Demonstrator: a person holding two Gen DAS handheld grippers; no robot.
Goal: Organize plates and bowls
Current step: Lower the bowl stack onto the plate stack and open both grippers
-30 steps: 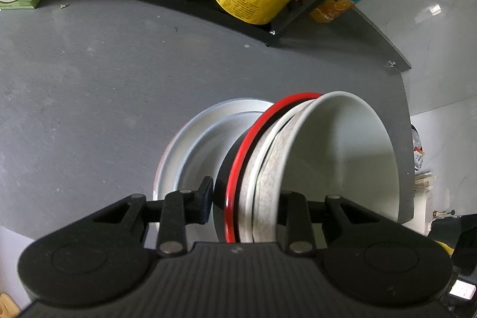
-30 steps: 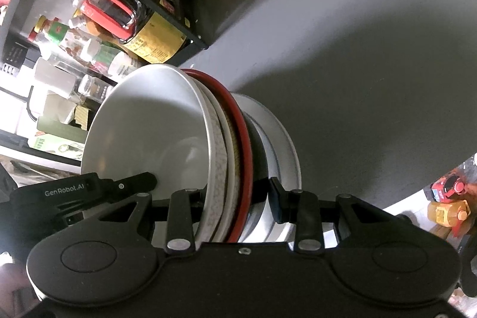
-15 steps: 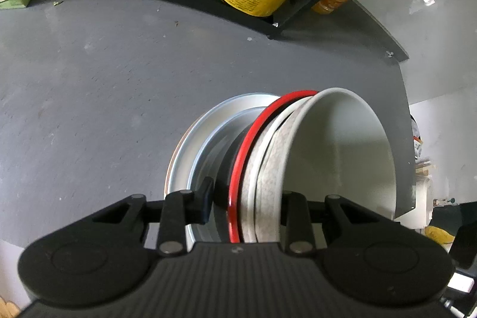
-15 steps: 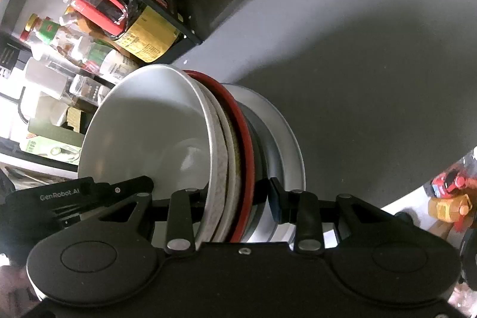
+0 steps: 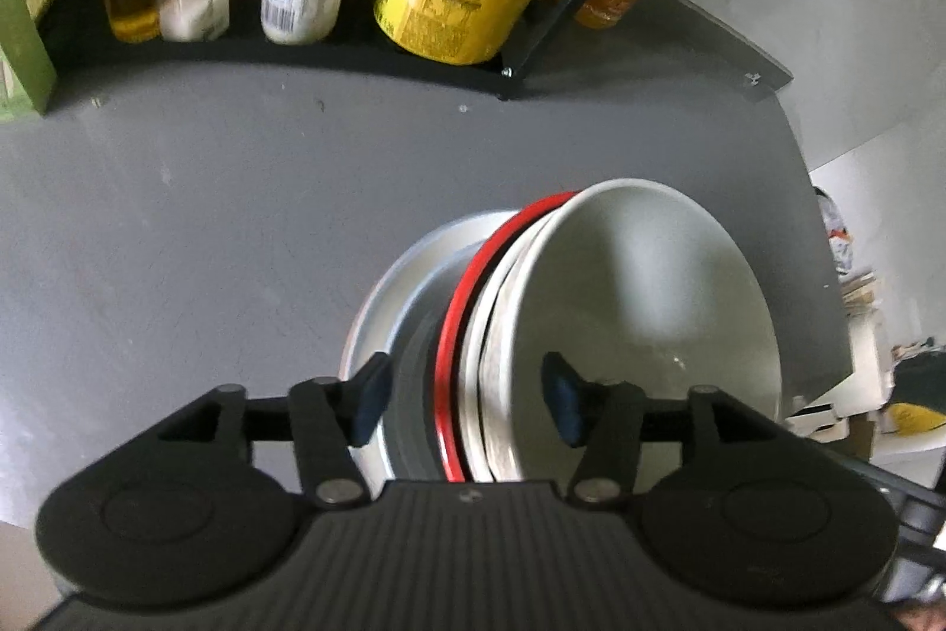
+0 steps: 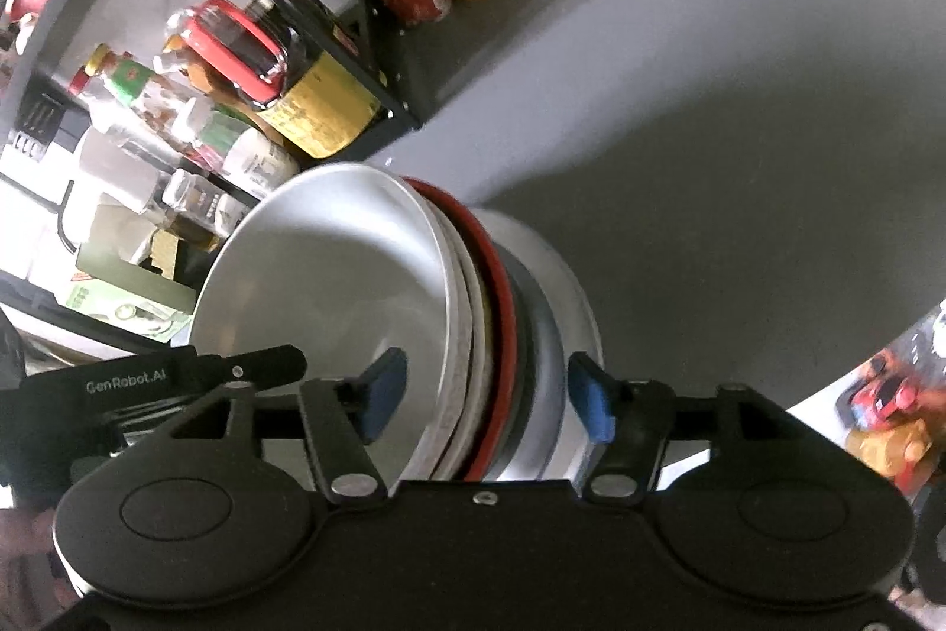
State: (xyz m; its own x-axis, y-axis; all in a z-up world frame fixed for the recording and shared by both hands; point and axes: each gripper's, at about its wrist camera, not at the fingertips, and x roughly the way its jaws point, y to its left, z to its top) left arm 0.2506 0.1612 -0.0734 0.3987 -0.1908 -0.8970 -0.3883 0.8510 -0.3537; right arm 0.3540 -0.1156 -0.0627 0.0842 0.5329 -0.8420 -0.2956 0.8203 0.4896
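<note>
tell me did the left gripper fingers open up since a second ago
Yes. The left gripper fingers now stand apart from the bowl stack, where before they pinched it.

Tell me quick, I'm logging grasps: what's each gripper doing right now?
Left gripper: open, straddling the stack of dishes.
Right gripper: open, straddling the same stack.
</note>
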